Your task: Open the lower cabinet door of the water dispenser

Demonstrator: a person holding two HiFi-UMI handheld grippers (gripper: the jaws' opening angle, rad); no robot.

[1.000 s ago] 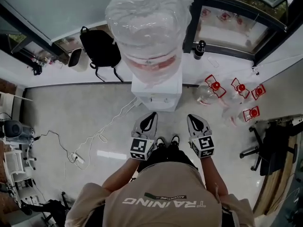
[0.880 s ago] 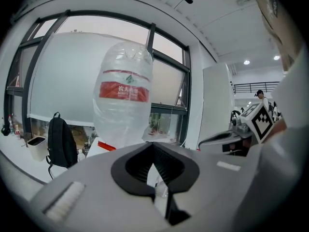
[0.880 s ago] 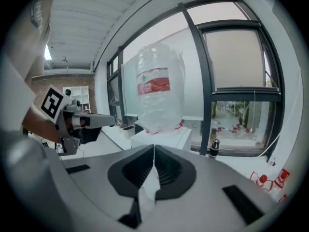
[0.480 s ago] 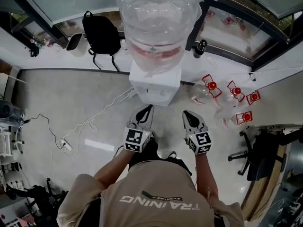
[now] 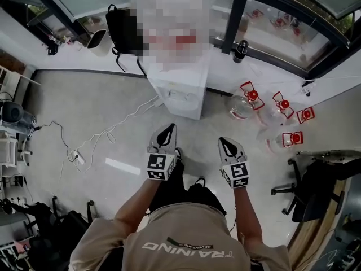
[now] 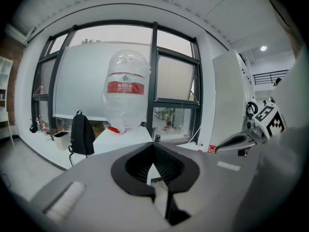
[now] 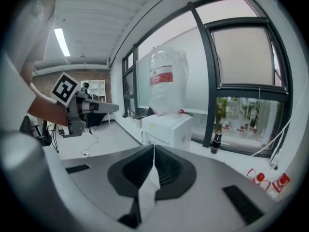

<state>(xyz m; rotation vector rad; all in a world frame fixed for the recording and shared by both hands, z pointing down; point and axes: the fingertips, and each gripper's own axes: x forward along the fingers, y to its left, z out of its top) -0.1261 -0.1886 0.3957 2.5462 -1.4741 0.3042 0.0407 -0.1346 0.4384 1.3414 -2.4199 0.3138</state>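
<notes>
The grey floor (image 5: 73, 106) filled most of the head view. The white dispenser (image 5: 179, 92) stood at upper centre against the window ledge, and its lower door could not be seen from above. On it sat a big clear bottle (image 6: 126, 88), plastic-wrapped with a red label; its fill could not be told. A black backpack (image 5: 121, 27) and a white bin (image 5: 96, 38) were at upper left. Clear red-capped jugs (image 5: 242, 107) sat at right, contents unclear. Below the dispenser and apart from it, the left gripper (image 5: 167, 129) and right gripper (image 5: 226, 143) pointed toward it, the jaws of both clenched on nothing.
</notes>
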